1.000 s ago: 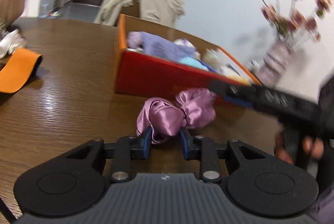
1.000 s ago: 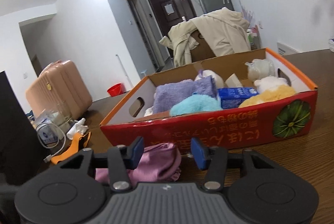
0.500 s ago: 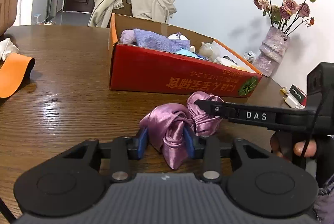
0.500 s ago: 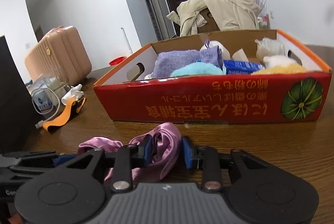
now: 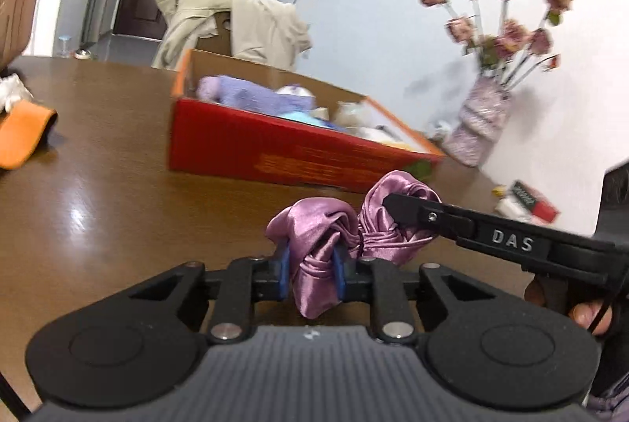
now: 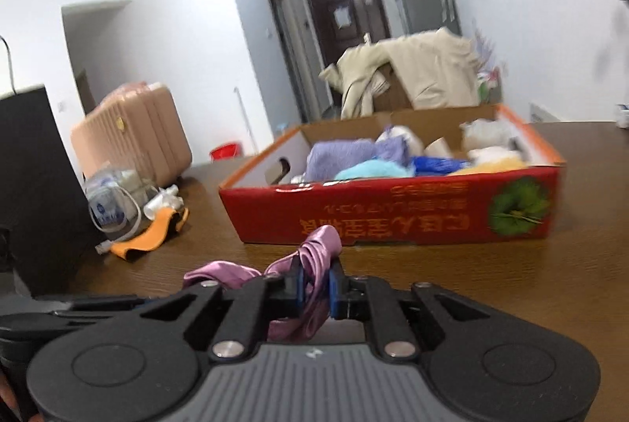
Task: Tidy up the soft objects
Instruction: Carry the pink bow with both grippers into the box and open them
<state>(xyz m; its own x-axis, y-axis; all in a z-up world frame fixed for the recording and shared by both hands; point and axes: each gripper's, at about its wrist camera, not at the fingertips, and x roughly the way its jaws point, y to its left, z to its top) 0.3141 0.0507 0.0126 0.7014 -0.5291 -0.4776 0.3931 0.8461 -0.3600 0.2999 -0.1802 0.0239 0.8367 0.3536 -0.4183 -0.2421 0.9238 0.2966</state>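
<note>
The left gripper (image 5: pixel 311 274) was clamped on one end of the purple cloth (image 5: pixel 330 225), and the right gripper (image 6: pixel 315 282) pinched its other end, so the cloth hung between them above the table (image 5: pixel 118 186). Just beyond both stood the red box (image 6: pixel 393 217) of soft things.

1 purple satin cloth (image 5: pixel 314 237), 1 red box (image 5: pixel 275 150), 1 vase (image 5: pixel 477 123), 2 hand-held grippers.

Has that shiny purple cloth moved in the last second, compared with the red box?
Yes. The purple cloth was lying on the table; now both tools pinch it, raised against the red box.
</note>
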